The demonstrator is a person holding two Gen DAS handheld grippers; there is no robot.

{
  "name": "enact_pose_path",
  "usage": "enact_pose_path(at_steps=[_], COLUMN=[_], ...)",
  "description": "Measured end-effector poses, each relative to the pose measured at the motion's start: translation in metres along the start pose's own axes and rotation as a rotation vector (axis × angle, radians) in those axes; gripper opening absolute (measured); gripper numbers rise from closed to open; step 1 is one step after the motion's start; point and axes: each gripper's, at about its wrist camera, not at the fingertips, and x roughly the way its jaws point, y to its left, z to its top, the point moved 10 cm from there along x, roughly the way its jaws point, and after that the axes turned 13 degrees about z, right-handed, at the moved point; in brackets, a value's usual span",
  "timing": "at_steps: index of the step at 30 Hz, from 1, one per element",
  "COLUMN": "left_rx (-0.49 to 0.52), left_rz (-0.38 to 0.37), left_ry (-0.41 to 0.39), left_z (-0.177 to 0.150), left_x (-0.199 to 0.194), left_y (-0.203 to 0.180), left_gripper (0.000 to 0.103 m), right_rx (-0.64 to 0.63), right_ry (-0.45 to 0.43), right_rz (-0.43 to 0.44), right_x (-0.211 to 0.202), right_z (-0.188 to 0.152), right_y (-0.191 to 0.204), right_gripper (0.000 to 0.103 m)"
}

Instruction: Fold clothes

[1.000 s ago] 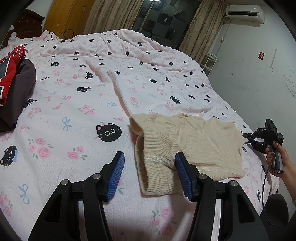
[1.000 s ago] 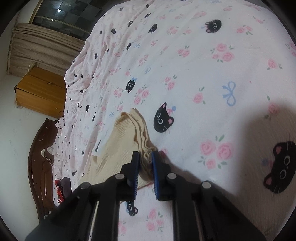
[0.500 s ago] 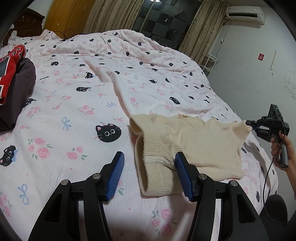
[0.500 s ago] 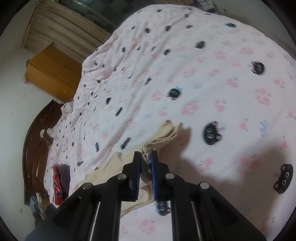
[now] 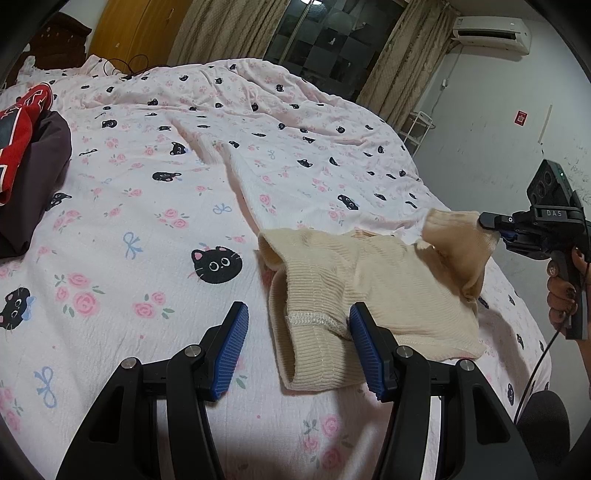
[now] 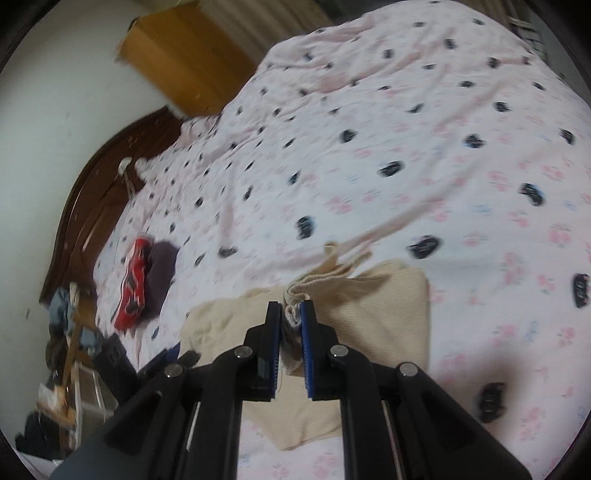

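the cream knit sweater (image 5: 373, 295) is soft and floppy. the right gripper (image 6: 291, 325) pinches its sleeve; the left gripper (image 5: 299, 332) is wide apart, so grab the near hem

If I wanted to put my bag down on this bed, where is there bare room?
The widest bare patch of bedspread lies between the red and dark clothes at the left edge and the cream sweater. The far half toward the curtains is bare too. It is crowded around the sweater: the open left gripper straddles its near sleeve, and the right gripper lifts the other.
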Motion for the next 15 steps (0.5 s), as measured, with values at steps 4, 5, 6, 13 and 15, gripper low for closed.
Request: enact_pose_path(at_steps=[4, 5, 6, 13, 15], left_rx=[-0.004, -0.005, -0.006, -0.011, -0.012], left_rz=[-0.005, -0.006, -0.007, -0.011, -0.012], left_ry=[0.001, 0.001, 0.001, 0.003, 0.003], left_z=[0.0, 0.0, 0.0, 0.001, 0.001], left_x=[0.0, 0.0, 0.0, 0.0, 0.0], left_y=[0.001, 0.001, 0.001, 0.001, 0.001], left_gripper=[0.052, 0.052, 0.052, 0.052, 0.052], right_rx=[-0.08, -0.1, -0.12, -0.165, -0.167], right_ry=[0.087, 0.108, 0.13, 0.233, 0.249], right_rz=[0.021, 0.021, 0.015, -0.031, -0.039], right_x=[0.038, 0.047, 0.056, 0.099, 0.105], right_z=[-0.022, -0.028, -0.034, -0.068, -0.075], right_y=[0.036, 0.043, 0.048, 0.049, 0.048], right_gripper=[0.011, 0.011, 0.011, 0.011, 0.011])
